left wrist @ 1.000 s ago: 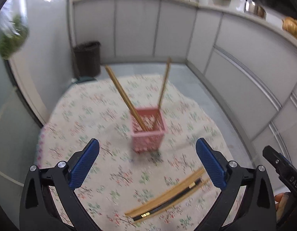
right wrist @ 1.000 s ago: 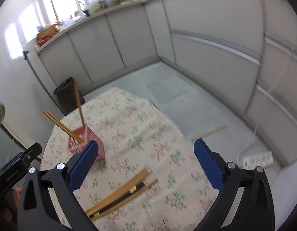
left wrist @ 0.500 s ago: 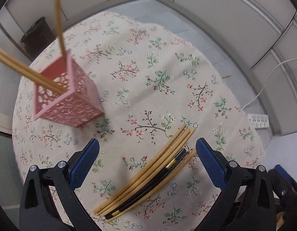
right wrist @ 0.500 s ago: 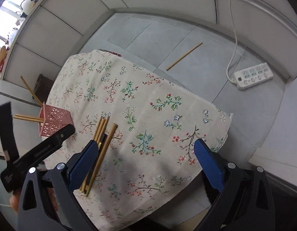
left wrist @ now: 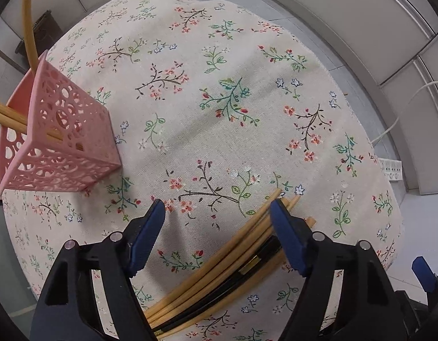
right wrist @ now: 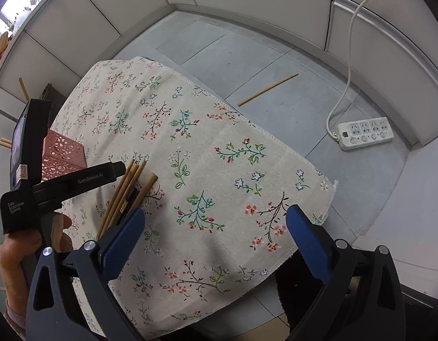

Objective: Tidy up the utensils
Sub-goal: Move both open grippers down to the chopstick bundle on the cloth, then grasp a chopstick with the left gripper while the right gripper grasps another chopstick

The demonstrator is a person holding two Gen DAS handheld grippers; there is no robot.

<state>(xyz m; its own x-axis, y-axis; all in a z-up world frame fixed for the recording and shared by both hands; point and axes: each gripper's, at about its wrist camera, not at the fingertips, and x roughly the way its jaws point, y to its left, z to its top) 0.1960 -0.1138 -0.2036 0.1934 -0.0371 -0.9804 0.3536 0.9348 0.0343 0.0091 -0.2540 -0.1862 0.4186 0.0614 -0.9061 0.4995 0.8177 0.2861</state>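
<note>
The loose chopsticks (left wrist: pixel 219 278) are lying in a bundle on the floral-clothed surface (left wrist: pixel 219 113), near its front edge: several pale wooden sticks with a black pair among them, tips fanning slightly towards the middle of the cloth. My left gripper (left wrist: pixel 217 236) is pointing steeply down over them. Its jaws have just been closing but are standing apart and not pressing on anything; the right-hand blue pad is sitting over the tips of the bundle, and most of the sticks are passing beneath that finger rather than lying in the gap. In the right wrist view the same bundle (right wrist: pixel 128 190) is lying just beside the left tool's black body, with my left hand (right wrist: pixel 22 244) wrapping its handle.

The pink perforated holder (left wrist: pixel 59 142) is standing on the cloth well apart from the bundle, towards the far left. It is already carrying wooden chopsticks: two (left wrist: pixel 8 116) leaning out over one side and one (left wrist: pixel 28 28) rising steeply.

My right gripper (right wrist: pixel 216 244) is hovering over the near right corner of the cloth, jaws wide and released, nothing between them.

On the grey tiled floor (right wrist: pixel 247 56) beyond the surface, one stray chopstick (right wrist: pixel 267 89) is lying, and a white power strip (right wrist: pixel 365 132) with its cord is lying near the wall.
</note>
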